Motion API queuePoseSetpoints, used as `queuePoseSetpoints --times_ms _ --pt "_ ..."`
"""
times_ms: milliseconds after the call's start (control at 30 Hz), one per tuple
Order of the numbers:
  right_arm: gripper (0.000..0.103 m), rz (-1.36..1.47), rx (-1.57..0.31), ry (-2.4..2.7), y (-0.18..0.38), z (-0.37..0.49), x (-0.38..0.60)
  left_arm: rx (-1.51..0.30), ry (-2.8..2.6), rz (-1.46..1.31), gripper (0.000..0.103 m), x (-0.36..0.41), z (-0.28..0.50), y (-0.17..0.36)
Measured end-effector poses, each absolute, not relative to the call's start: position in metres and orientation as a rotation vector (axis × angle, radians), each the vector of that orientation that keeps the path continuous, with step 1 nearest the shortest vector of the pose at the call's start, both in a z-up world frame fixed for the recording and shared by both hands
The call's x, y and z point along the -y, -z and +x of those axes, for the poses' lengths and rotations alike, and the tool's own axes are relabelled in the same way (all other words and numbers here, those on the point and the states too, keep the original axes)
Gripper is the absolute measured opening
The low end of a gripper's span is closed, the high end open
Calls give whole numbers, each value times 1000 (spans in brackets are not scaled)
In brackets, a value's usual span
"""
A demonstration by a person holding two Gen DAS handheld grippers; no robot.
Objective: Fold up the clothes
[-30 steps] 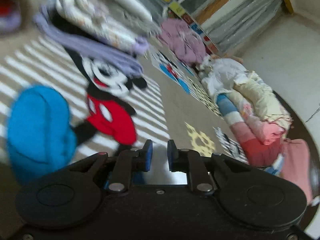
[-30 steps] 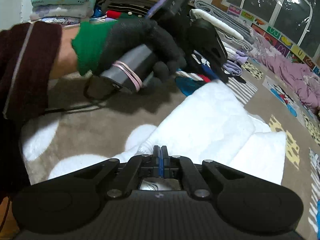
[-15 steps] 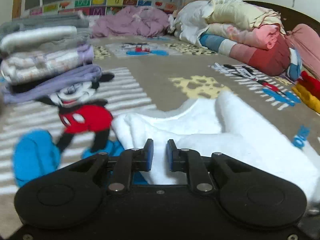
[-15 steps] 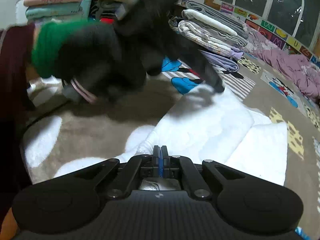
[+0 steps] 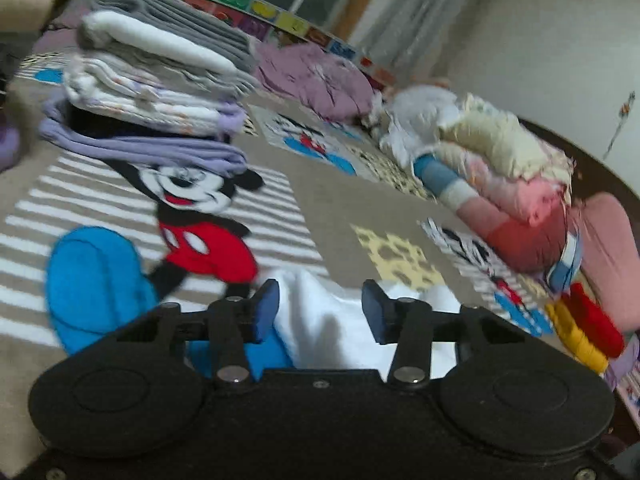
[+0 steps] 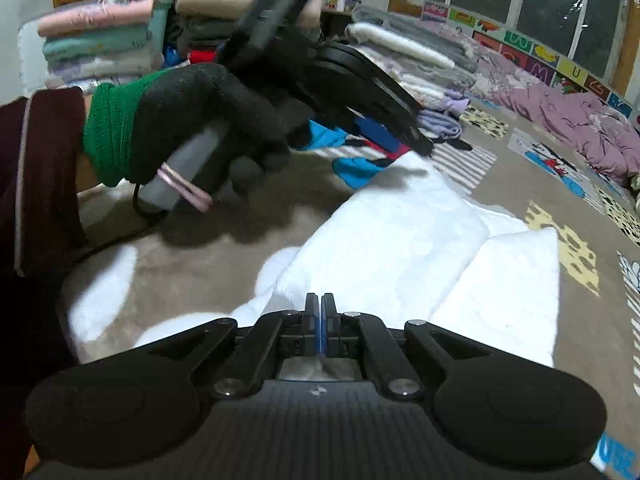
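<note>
A white fleece garment (image 6: 420,240) lies partly folded on the patterned rug. My right gripper (image 6: 321,308) is shut at the garment's near edge; whether it pinches the cloth I cannot tell. My left gripper (image 5: 318,304) is open, its jaws standing over the far corner of the white garment (image 5: 320,320). In the right wrist view the left gripper (image 6: 400,124) shows held in a black-gloved hand (image 6: 208,120), hovering above the garment's far end.
A stack of folded clothes (image 5: 160,80) sits on the rug (image 5: 328,204) ahead left. A heap of bedding (image 5: 500,176) lies at the right, purple clothes (image 5: 316,80) at the back. More folded stacks (image 6: 100,48) stand at the left.
My left gripper has opened its jaws and swung over the far corner of the white garment. My right gripper stays shut in place.
</note>
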State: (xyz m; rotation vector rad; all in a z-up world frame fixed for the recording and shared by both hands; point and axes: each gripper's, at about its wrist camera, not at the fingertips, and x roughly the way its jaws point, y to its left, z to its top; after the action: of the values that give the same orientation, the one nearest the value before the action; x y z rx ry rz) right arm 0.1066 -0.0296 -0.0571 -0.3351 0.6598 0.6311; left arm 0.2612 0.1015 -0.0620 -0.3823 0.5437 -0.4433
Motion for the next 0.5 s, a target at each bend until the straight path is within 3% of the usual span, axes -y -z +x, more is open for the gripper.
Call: queuePoseSetpoints --times_ms 67,267,333,500 --pt "11 -281 -654 -652 52 100 39 -547 435 -439 61 -112 261 62" --pt "18 -85 -628 -648 34 103 82 -613 442 -509 66 -120 270 70" --pt "28 -13 -624 -603 31 116 103 -642 457 -529 66 -120 274 76" --pt "38 213 -636 -503 39 165 170 -703 485 -607 70 -126 288 90"
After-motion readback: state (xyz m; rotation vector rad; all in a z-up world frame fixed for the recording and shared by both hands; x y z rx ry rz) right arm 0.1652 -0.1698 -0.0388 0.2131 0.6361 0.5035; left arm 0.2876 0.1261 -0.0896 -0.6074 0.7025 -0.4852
